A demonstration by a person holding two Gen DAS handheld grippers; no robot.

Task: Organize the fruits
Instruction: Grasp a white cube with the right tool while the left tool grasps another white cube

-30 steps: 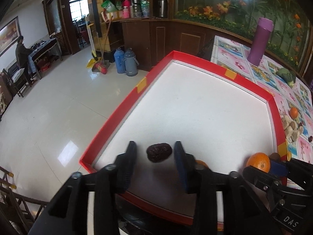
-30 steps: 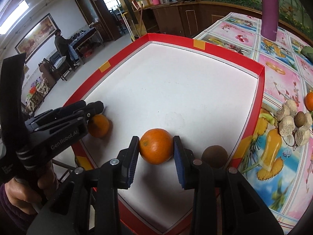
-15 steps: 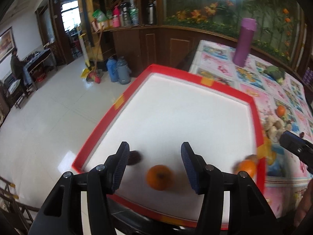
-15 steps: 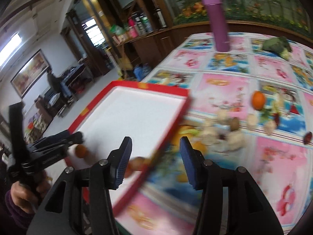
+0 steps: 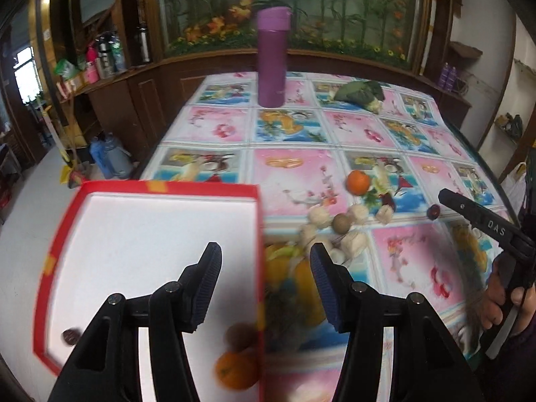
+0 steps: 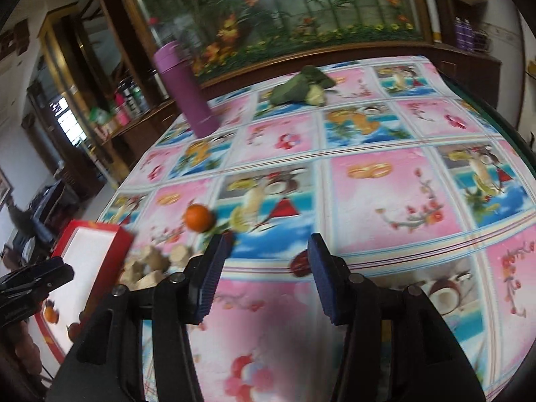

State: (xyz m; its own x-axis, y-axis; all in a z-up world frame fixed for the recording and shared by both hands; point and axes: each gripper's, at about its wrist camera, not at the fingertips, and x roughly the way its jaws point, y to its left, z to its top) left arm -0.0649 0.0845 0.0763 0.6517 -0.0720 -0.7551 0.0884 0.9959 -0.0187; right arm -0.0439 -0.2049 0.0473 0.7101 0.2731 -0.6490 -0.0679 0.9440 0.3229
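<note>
Claws first: your left claw [image 5: 265,281] stands released, jaws wide apart and empty, poised over the right rim of the red tray [image 5: 259,234]. Your right claw [image 6: 268,264] is likewise released and holds nothing; it hangs above the patterned cloth of the worktop [image 6: 385,174].

Tray contents, left wrist view — an orange [image 5: 236,370] sits at the near right corner, a brown round fruit [image 5: 239,336] touching it on the far side, and a dark date [image 5: 71,336] lies at the near left corner, well apart from both. All three are blurred.

Loose fruit on the worktop: you have a second orange [image 5: 358,182] to the right of the tray and farther off. Between it and the tray lies a cluster of pale lumpy pieces [image 5: 320,216] with a brown ball [image 5: 342,222] among them. A dark red fruit [image 5: 432,212] lies alone just beyond the tip of your right tool. In the right wrist view a dark red fruit [image 6: 300,264] sits just inside the right finger [image 6: 323,281], not touching it as far as can be told — the frame is blurred there.

Other items: a purple flask [image 5: 272,57] stands upright at the far side of the worktop, with a green leafy bundle [image 5: 361,93] to its right.
</note>
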